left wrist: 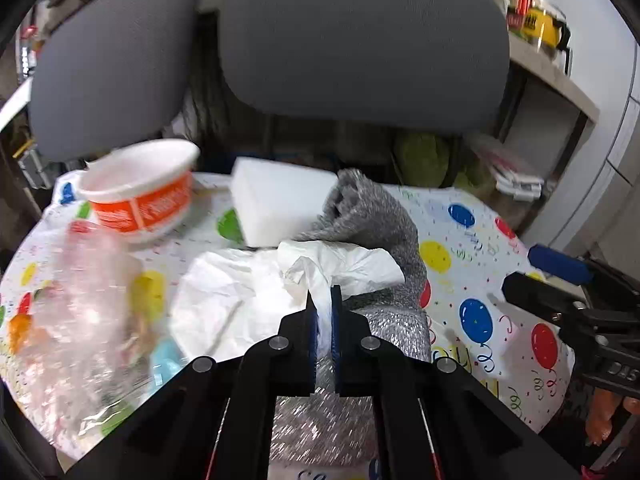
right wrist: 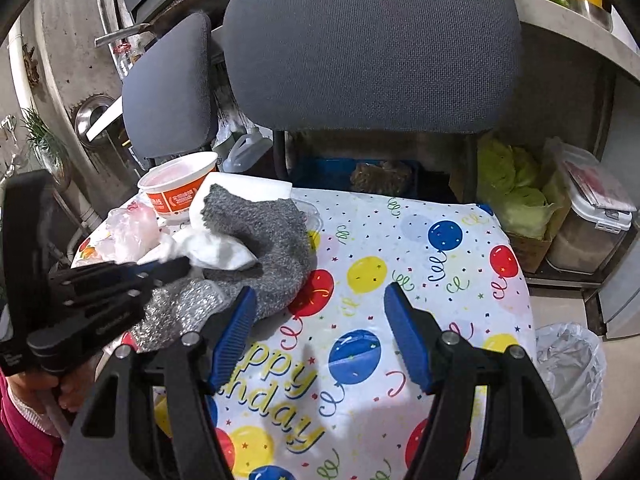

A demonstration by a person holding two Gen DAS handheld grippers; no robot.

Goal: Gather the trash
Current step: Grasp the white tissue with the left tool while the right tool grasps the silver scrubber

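Note:
On a balloon-print tablecloth [left wrist: 472, 240] lie a crumpled white tissue [left wrist: 248, 284], an orange-and-white paper bowl [left wrist: 140, 196], a clear crumpled plastic bag [left wrist: 84, 312], a white foam block [left wrist: 276, 200] and a grey sock with a glittery cuff [left wrist: 384, 224]. My left gripper [left wrist: 324, 296] is shut on a fold of the tissue, just above the sock's cuff. It also shows in the right wrist view [right wrist: 176, 266] at the tissue [right wrist: 216, 252]. My right gripper [right wrist: 320, 296] is open and empty above the cloth [right wrist: 420, 264], right of the sock [right wrist: 264, 236].
Two grey chair backs [right wrist: 372, 44] stand behind the table. A bin lined with a clear bag [right wrist: 568, 368] sits on the floor at the right. Shelves with lettuce [right wrist: 512, 184] and a plastic box [right wrist: 592, 216] are beyond it.

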